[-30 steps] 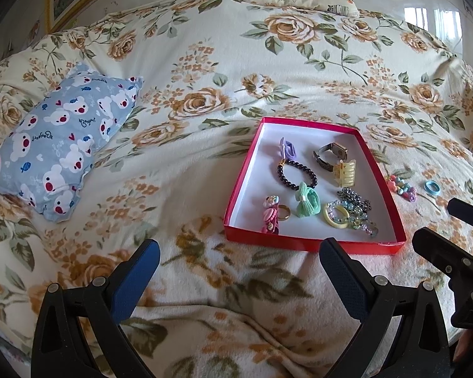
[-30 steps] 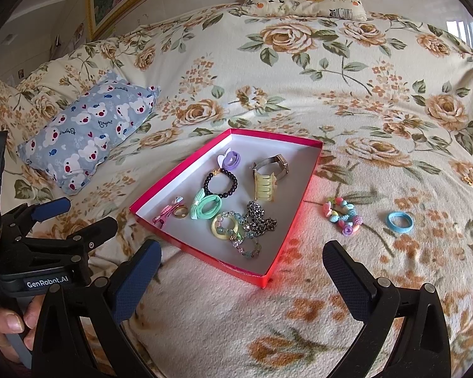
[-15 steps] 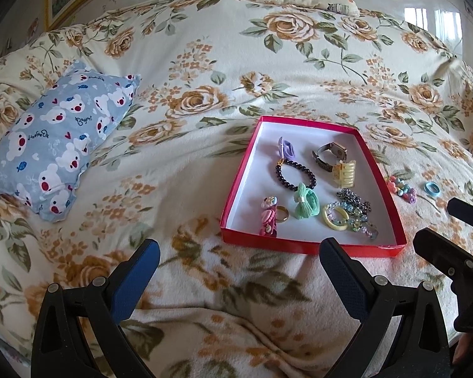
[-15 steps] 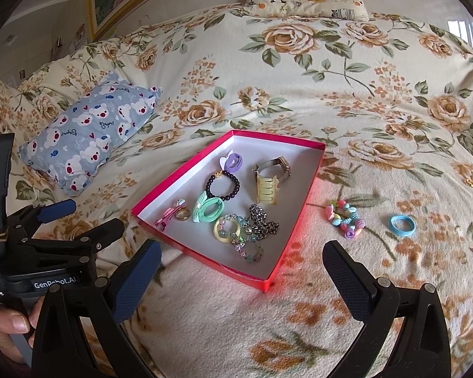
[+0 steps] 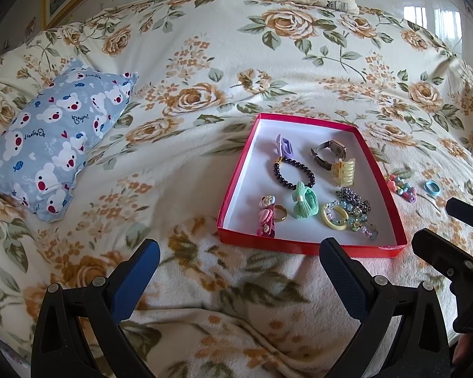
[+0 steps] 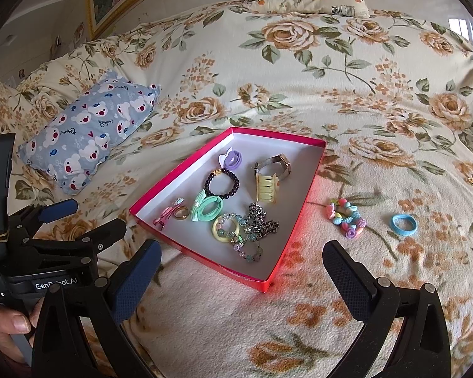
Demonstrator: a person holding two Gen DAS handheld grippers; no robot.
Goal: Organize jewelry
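Here both the left claw (image 5: pixel 238 267) and right claw (image 6: pixel 241 267) gape wide, empty, above the floral blanket (image 6: pixel 299 315).

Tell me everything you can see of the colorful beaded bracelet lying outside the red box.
The colorful beaded bracelet is a small closed loop of chunky pastel beads, pink, blue, green and purple, some flower-shaped, plastic-looking. It lies flat on the floral blanket, just right of the red box and apart from its wall. The blue hair tie lies further right, not touching it. Neither gripper touches it; the right gripper is open and short of it.
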